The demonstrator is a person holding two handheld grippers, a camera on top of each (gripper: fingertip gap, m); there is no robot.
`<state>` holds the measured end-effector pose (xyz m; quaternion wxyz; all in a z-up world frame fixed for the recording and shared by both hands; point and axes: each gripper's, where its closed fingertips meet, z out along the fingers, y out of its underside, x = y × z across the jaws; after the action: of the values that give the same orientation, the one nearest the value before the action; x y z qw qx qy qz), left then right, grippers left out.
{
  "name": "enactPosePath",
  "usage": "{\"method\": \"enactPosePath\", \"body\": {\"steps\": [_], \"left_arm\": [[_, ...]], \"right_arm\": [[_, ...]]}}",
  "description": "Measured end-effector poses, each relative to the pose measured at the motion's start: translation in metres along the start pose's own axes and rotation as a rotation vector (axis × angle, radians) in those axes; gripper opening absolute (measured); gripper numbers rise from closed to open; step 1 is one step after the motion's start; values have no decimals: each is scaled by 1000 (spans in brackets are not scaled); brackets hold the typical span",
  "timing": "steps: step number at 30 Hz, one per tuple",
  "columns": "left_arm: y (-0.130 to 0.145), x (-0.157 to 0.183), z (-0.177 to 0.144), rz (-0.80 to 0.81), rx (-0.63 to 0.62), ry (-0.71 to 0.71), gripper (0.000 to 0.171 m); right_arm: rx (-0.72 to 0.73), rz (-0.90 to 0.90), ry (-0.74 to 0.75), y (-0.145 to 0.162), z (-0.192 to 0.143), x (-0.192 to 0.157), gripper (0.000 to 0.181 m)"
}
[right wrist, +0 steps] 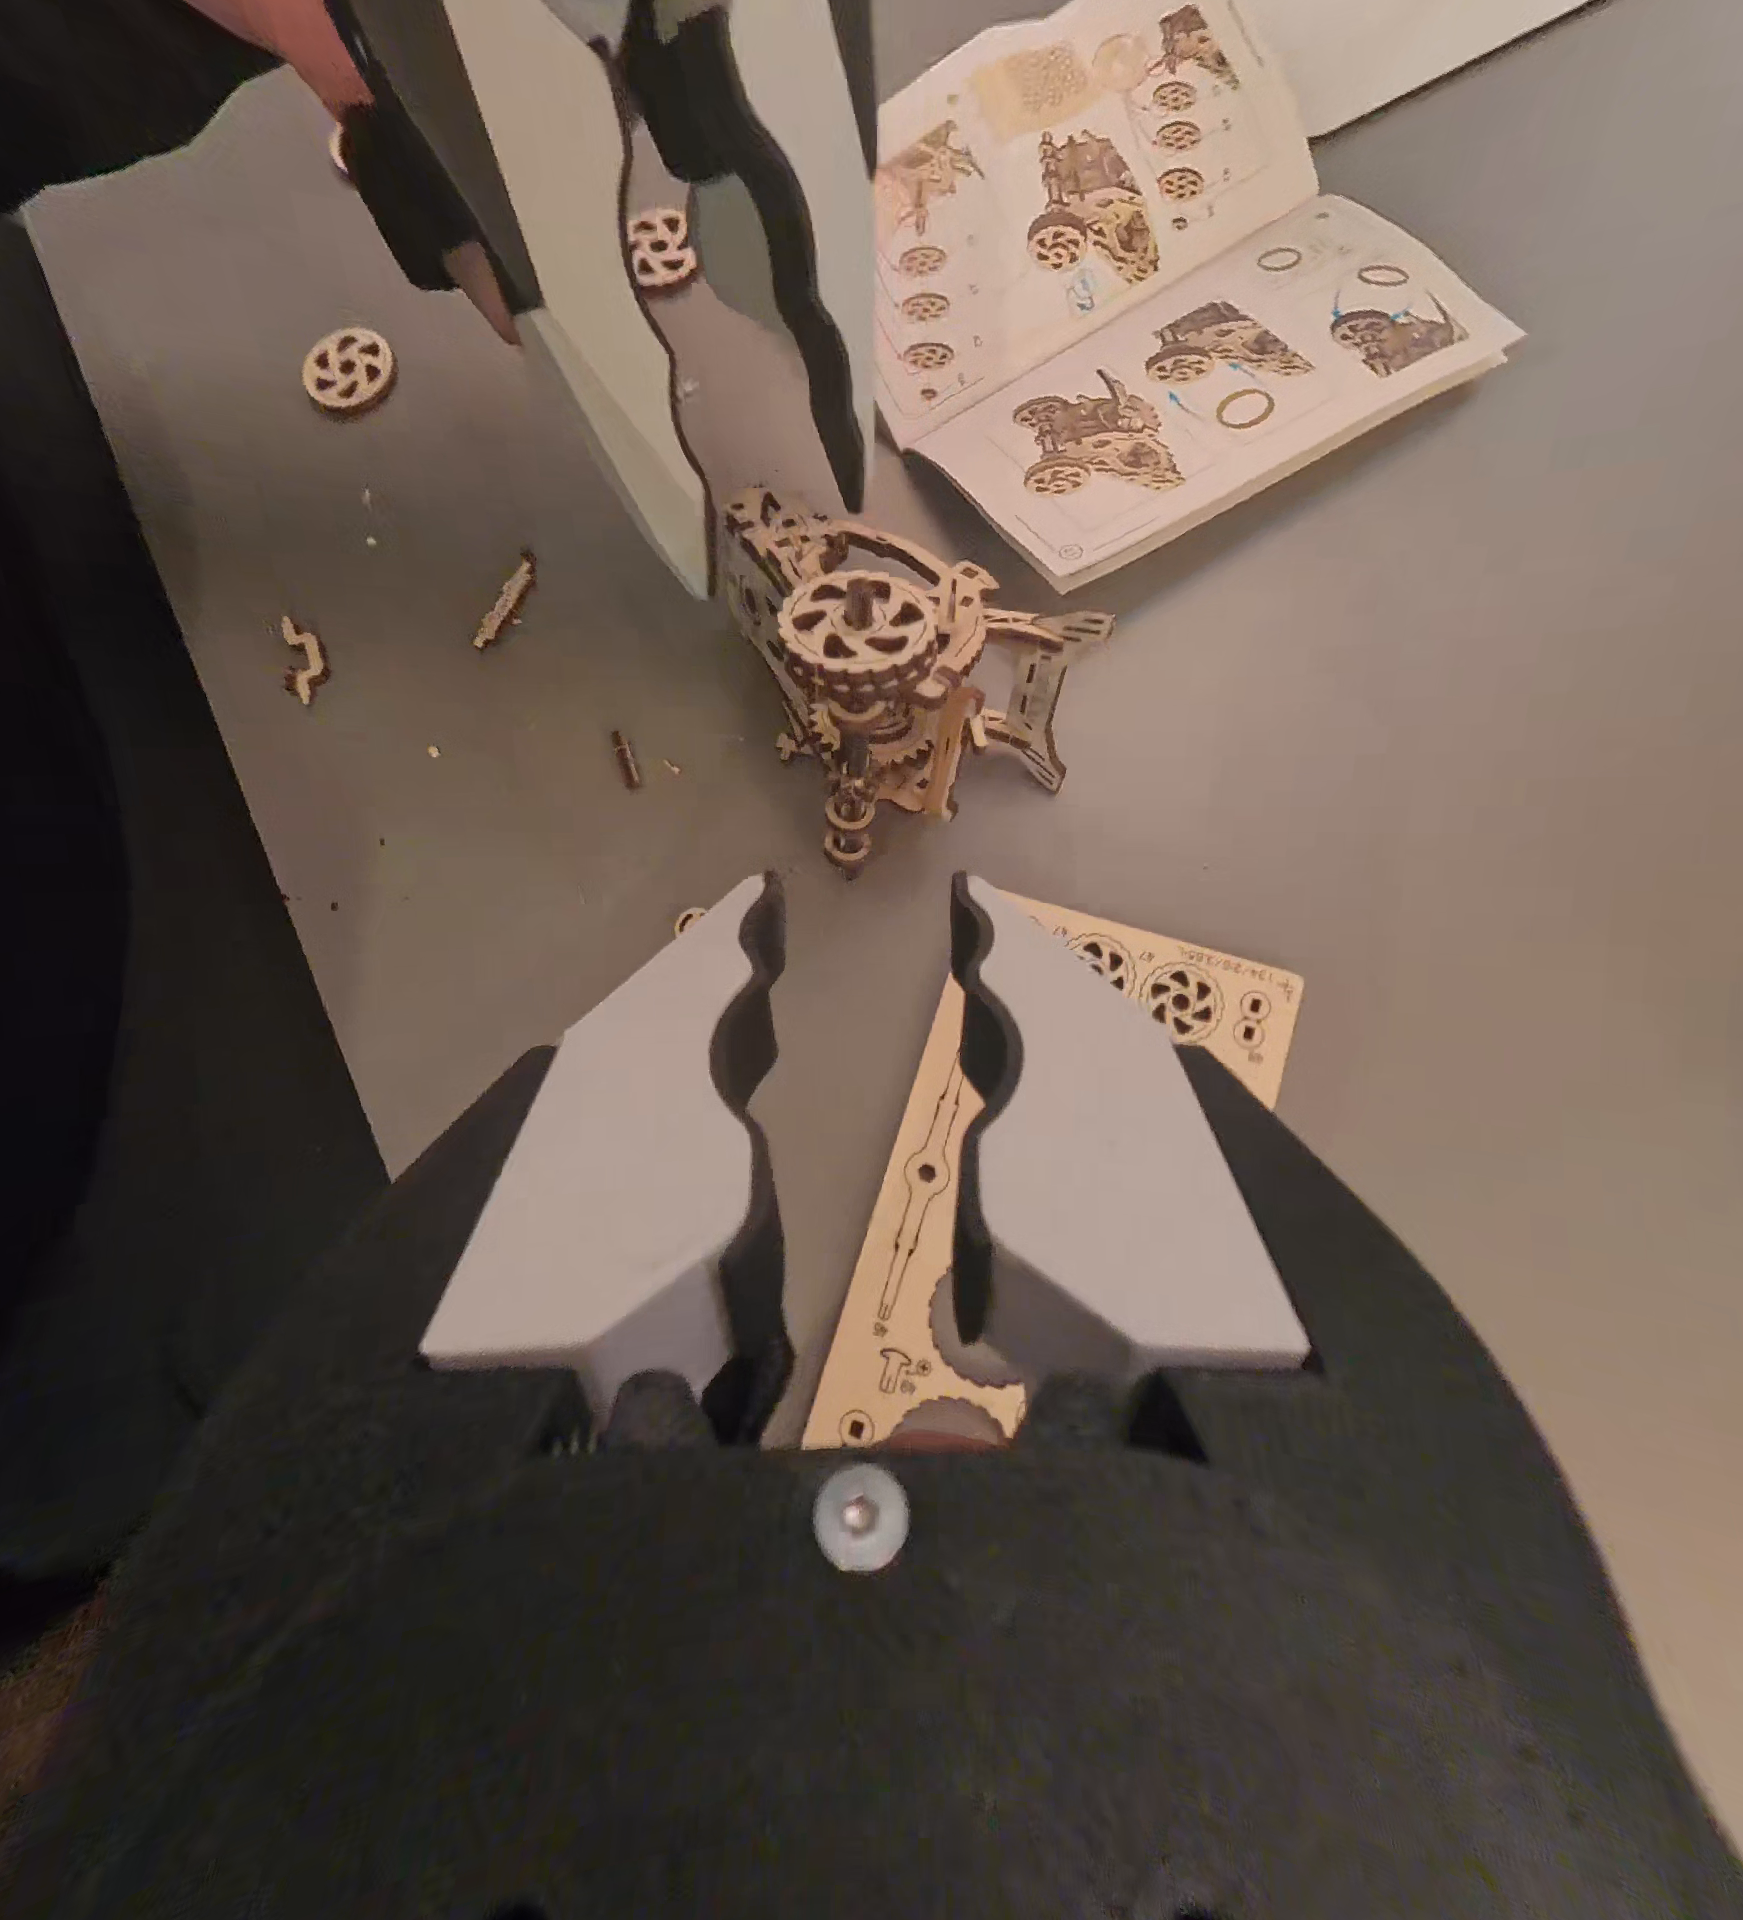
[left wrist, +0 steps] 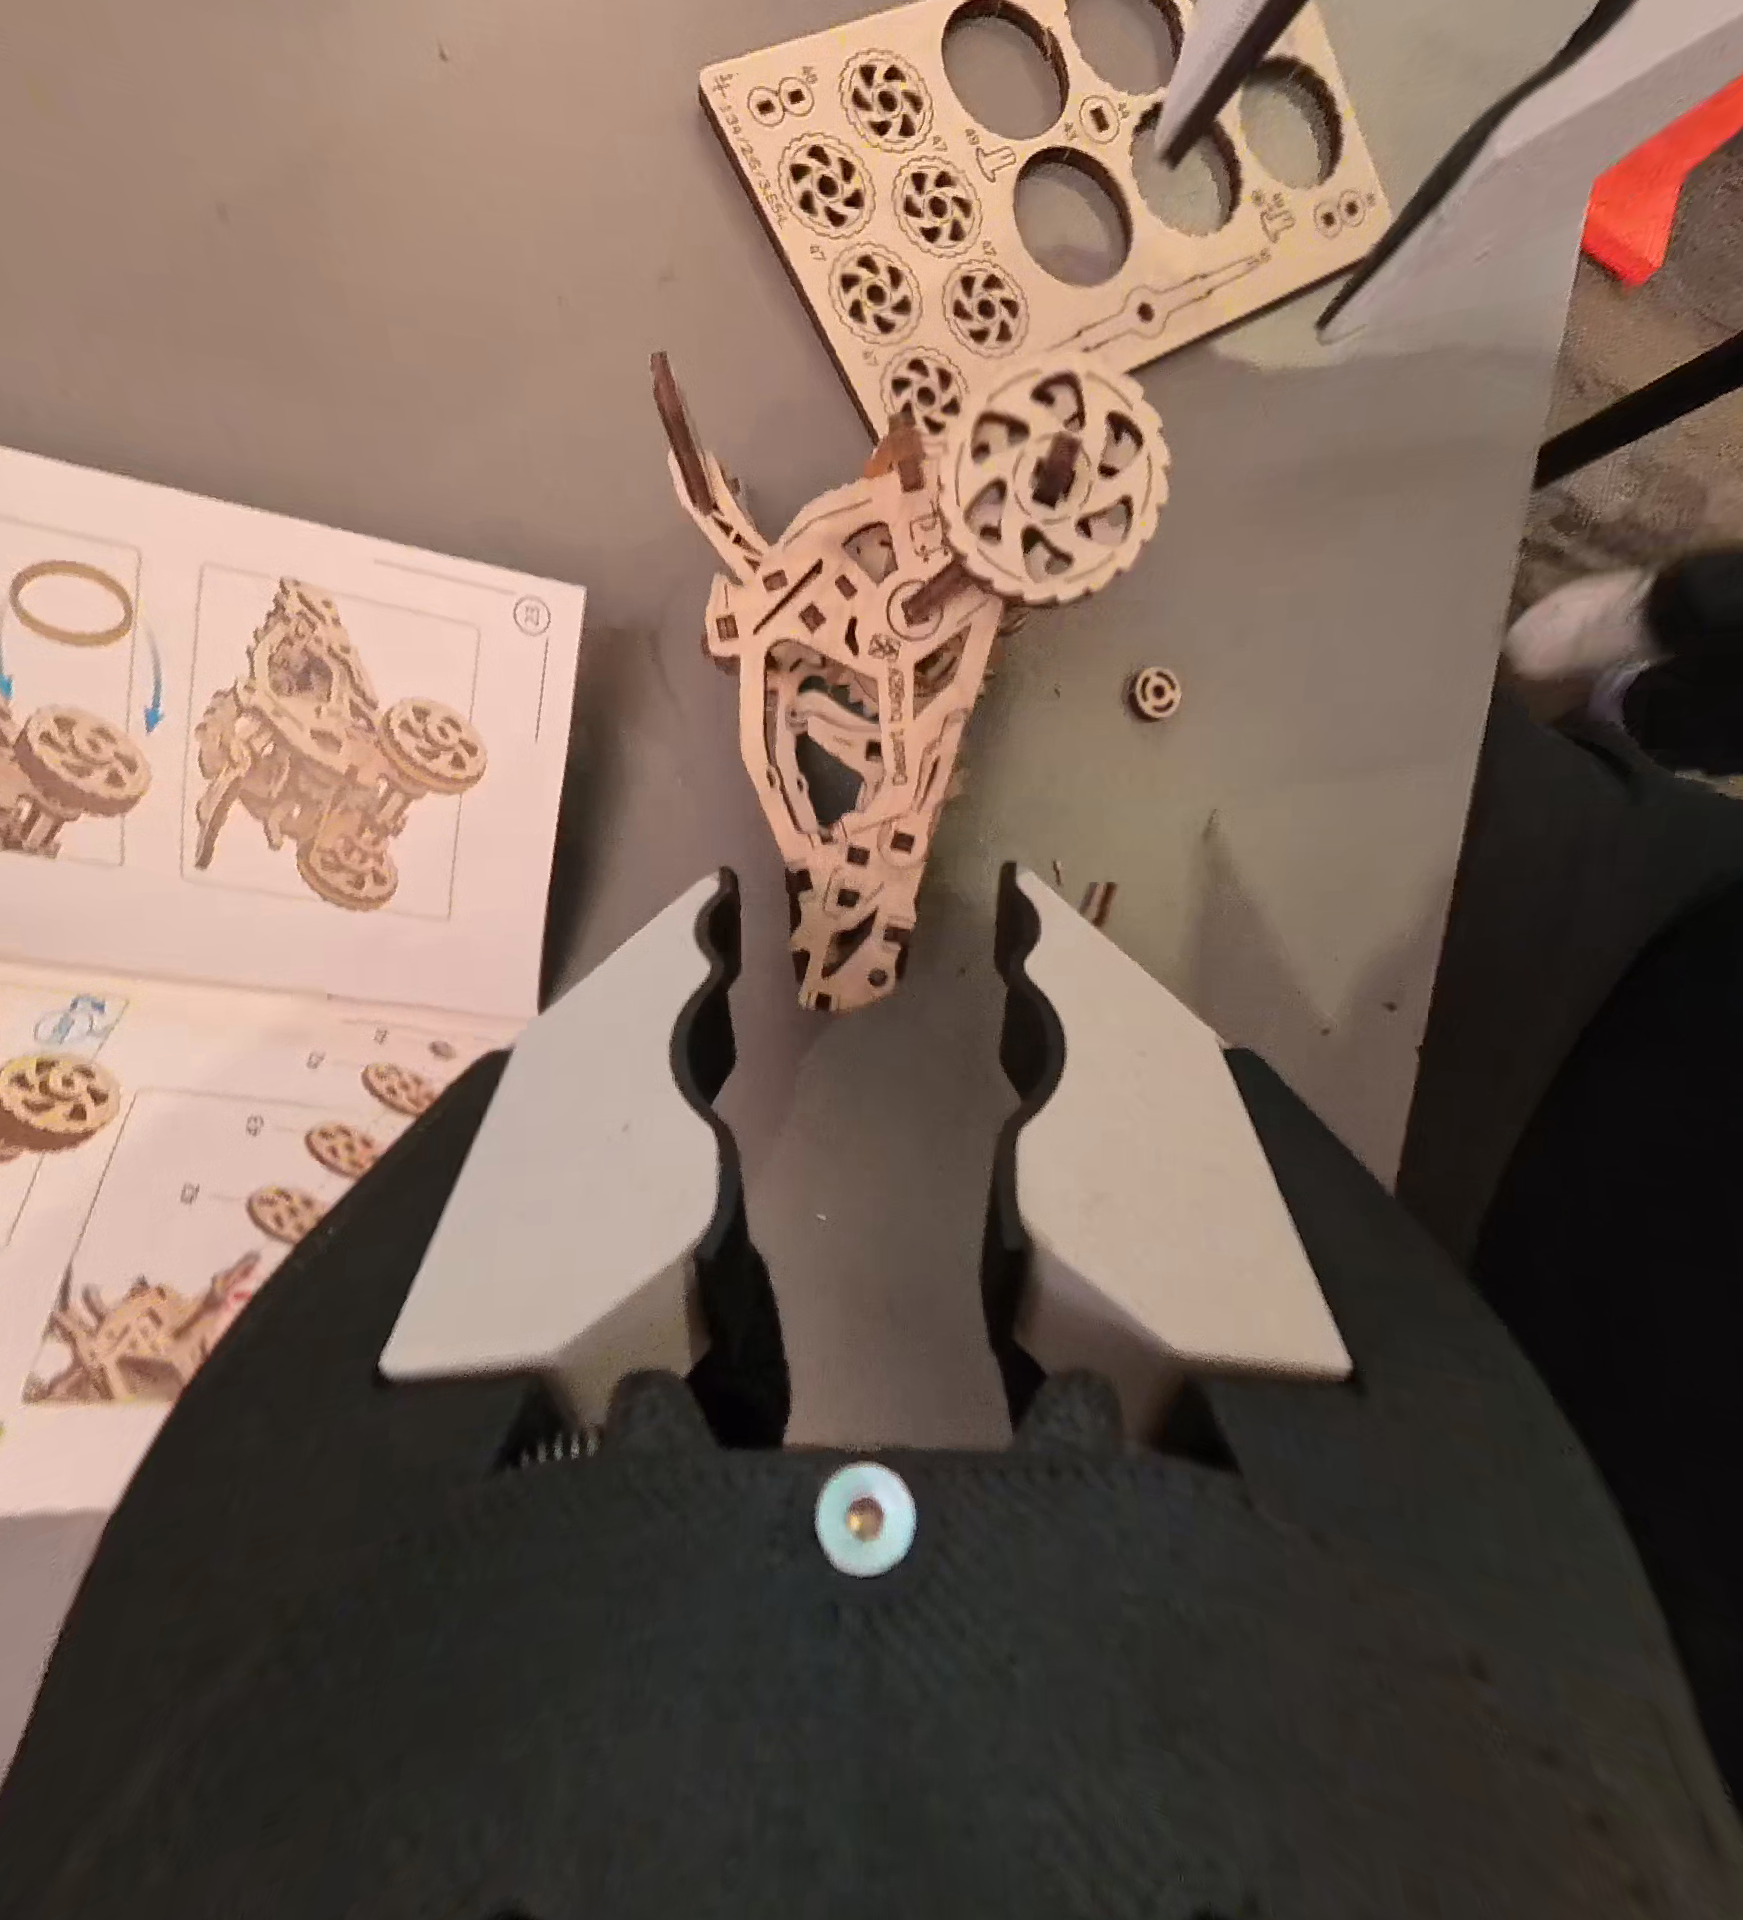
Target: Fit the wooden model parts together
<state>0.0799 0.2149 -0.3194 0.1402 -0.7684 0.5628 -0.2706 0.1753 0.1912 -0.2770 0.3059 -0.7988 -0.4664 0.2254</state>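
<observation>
A partly built wooden buggy model [left wrist: 846, 717] lies on the grey table, one toothed wheel [left wrist: 1059, 478] fitted on its axle. My left gripper [left wrist: 867, 894] is open, its fingertips either side of the model's near end, not touching it. In the right wrist view the model [right wrist: 898, 665] stands ahead of my right gripper [right wrist: 867, 894], which is open and empty above a wooden parts sheet [right wrist: 908, 1247]. The left gripper [right wrist: 784, 520] comes down from the top of that view beside the model.
The parts sheet [left wrist: 950, 197] with wheels and empty holes lies beyond the model. An open instruction booklet [left wrist: 223, 831] is at left. Loose wheels [right wrist: 349, 372] and small wooden scraps [right wrist: 503, 603] lie on the table. A small ring piece [left wrist: 1156, 694] sits right of the model. The table edge is at right. My hands' fingertips stand some 11 cm from each other. From the right gripper's tips to the toothed wheel [left wrist: 1059, 478] is close to 5 cm. Look for it in the right wrist view [right wrist: 858, 608] too.
</observation>
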Motion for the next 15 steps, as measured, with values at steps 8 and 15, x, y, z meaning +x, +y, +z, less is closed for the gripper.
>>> {"method": "enactPosePath", "body": {"steps": [8,15], "left_arm": [[-14,17,-34,-47,252,-9,59],[11,8,-70,-100,254,-160,61]], "right_arm": [[130,57,1,8,4,-9,45],[232,77,-4,6,13,-19,44]]}}
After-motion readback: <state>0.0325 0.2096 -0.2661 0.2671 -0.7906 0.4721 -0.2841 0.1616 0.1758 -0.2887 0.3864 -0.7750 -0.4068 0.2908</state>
